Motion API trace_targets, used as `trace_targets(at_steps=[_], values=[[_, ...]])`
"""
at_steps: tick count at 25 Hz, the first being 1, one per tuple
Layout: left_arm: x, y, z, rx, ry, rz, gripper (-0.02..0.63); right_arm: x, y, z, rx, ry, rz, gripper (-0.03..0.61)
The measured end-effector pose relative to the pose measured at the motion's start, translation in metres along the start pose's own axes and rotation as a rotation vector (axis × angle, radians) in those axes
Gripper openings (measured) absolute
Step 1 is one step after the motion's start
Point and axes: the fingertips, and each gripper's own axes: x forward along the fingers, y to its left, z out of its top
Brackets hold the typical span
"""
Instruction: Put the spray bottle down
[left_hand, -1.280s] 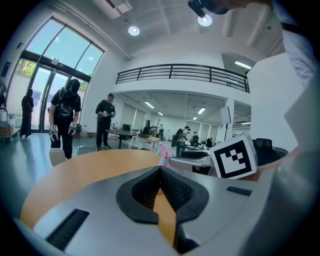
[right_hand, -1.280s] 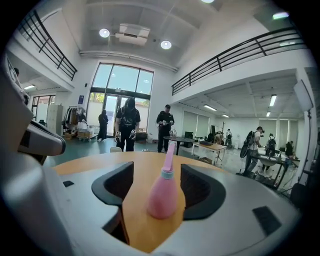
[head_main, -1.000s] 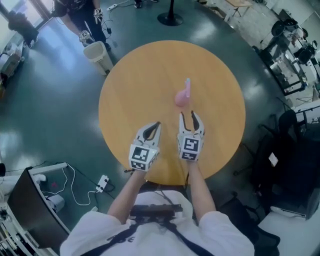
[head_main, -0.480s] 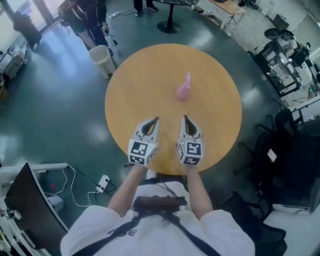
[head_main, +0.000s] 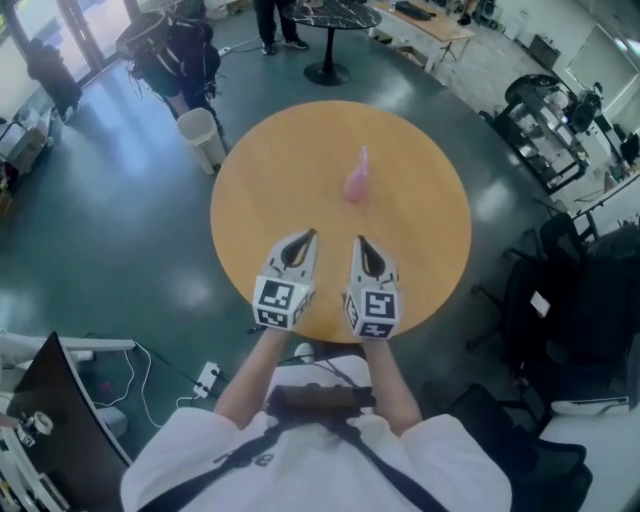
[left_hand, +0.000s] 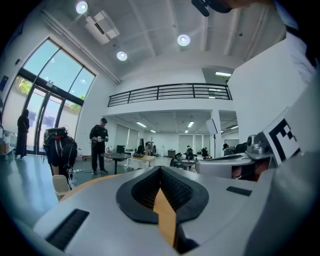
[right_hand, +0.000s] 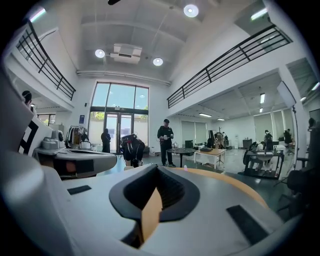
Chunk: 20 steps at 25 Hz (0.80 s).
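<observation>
A pink spray bottle (head_main: 354, 180) stands upright by itself on the far half of the round wooden table (head_main: 420, 210). In the head view both grippers hover side by side over the table's near edge, well short of the bottle. My left gripper (head_main: 307, 237) is shut with nothing between its jaws, and so is my right gripper (head_main: 359, 241). The left gripper view shows its closed tips (left_hand: 160, 168) against the room, with no bottle in sight. The right gripper view shows closed tips (right_hand: 155, 168) and only the bottle's pink top (right_hand: 185, 168) peeping over the jaw.
A white bin (head_main: 199, 133) stands on the floor beyond the table's left side. A person stands by a dark round table (head_main: 338, 16) further back. Black chairs and equipment (head_main: 585, 290) crowd the right. A monitor (head_main: 50, 420) and a power strip (head_main: 206, 376) lie at lower left.
The right gripper's jaws went from open to shut, empty. Both grippers drew back from the bottle toward the table's near edge and rose. The bottle stayed standing on the table.
</observation>
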Motion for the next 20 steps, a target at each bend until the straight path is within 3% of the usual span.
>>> trace_targets(at_steps=[7, 20], values=[[0.002, -0.023, 0.018, 0.004, -0.049, -0.032, 0.012, -0.011, -0.011, 0.018, -0.006, -0.041, -0.019, 0.012], [-0.006, -0.039, 0.016, 0.014, -0.041, -0.068, 0.012, -0.028, -0.014, 0.024, 0.003, -0.057, -0.037, 0.012]])
